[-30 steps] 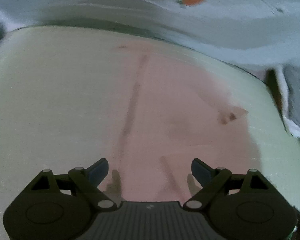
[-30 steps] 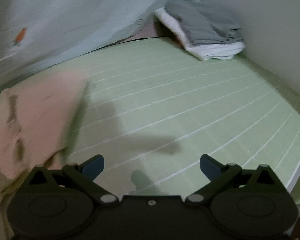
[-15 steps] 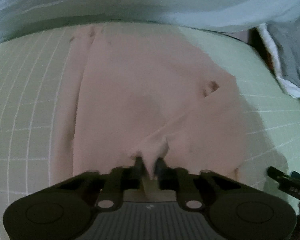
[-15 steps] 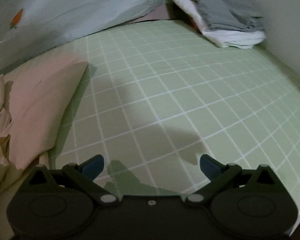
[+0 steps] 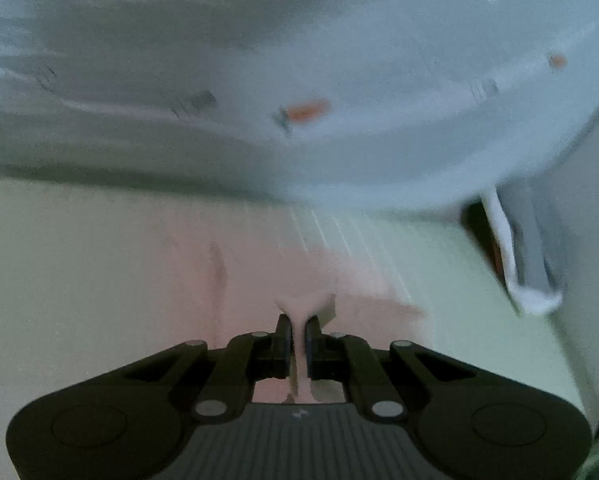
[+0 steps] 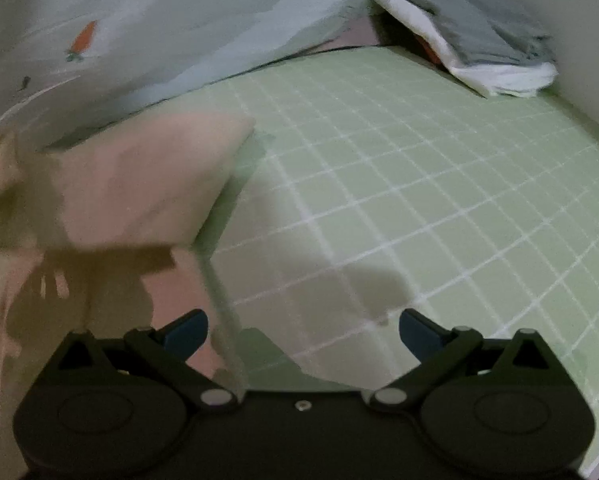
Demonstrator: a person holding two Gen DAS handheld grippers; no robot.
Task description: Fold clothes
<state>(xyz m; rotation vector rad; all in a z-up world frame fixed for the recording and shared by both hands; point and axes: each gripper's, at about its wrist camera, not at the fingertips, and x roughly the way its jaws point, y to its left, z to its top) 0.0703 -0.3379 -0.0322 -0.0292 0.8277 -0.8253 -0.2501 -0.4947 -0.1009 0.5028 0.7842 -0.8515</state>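
A pale pink garment (image 5: 259,280) lies on a green checked bed sheet (image 6: 419,168). My left gripper (image 5: 297,330) is shut on a pinched edge of the pink garment, which sticks up between the fingers; this view is motion-blurred. In the right wrist view the pink garment (image 6: 139,184) is lifted and partly folded over at the left. My right gripper (image 6: 301,328) is open and empty, low over the sheet beside the garment's right edge.
A light blue quilt with carrot prints (image 6: 147,32) is bunched along the back and fills the upper left wrist view (image 5: 299,80). A stack of folded grey and white clothes (image 6: 483,44) sits at the far right corner against a wall.
My left gripper closed on the pink garment's edge and has lifted and carried it towards the quilt. The right gripper stayed open and shifted slightly closer to the garment.
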